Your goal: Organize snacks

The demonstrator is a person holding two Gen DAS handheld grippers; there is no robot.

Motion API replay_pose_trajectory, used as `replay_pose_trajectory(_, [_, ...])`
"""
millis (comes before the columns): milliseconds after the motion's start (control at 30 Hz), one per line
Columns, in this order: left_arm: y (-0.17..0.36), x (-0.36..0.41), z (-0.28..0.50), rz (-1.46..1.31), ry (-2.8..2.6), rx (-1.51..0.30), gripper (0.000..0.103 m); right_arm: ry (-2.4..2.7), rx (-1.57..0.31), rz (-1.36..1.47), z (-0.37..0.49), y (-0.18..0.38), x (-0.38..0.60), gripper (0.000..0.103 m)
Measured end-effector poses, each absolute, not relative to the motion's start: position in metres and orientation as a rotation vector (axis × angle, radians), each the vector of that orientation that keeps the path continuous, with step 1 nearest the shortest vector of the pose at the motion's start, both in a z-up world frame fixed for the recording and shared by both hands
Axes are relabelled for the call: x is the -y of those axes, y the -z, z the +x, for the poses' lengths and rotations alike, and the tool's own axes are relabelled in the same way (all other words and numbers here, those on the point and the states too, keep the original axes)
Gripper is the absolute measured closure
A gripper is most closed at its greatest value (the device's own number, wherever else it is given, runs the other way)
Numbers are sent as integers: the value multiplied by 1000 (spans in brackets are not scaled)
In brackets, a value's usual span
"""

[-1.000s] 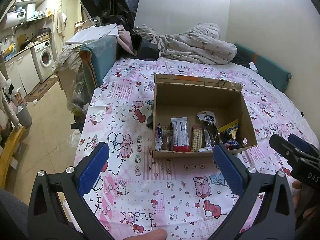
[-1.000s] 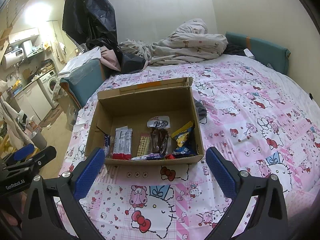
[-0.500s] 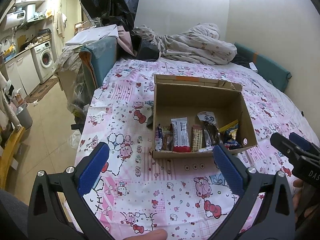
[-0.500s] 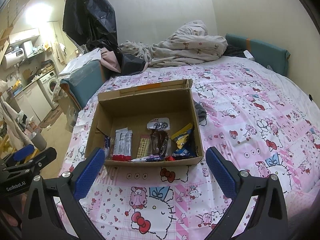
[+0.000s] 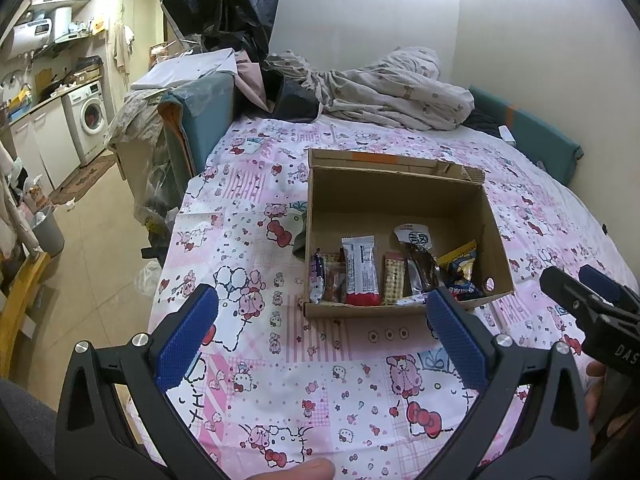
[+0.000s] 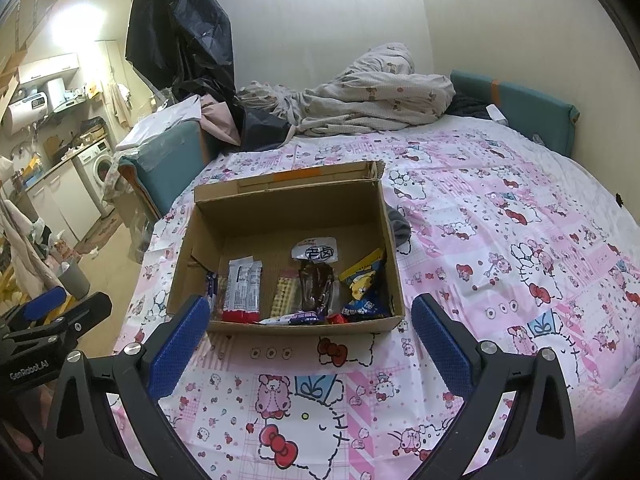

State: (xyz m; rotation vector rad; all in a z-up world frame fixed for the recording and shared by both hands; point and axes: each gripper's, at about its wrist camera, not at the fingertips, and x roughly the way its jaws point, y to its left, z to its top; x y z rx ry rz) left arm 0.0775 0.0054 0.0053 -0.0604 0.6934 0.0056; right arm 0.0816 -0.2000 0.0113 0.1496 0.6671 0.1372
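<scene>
Now both tools hover above the pink sheet [image 6: 500,216], short of the box [image 6: 288,200], and nothing is gripped yet. The snacks [image 6: 304,288] lie in a row along the box's near wall, dead ahead of the right gripper [image 6: 310,340] and just beyond its tips. The job looks near its end or between picks; I can't see any snack loose on the sheet. If a packet needs straightening, the clean way is to come down from above, clear of the near wall, and pinch one wrapper by its flat sides so the neighbours stay put. The left gripper [image 5: 320,338] is spread wide and empty, with the box ahead and slightly to its right. The right gripper is just as wide and also empty, touching nothing.
</scene>
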Motion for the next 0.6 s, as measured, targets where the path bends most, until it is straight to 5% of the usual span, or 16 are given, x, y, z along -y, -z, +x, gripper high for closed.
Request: replay_pose_trajectory(600, [-7, -3, 77, -70, -5, -691, 0, -149, -660, 165, 76, -12, 200, 0])
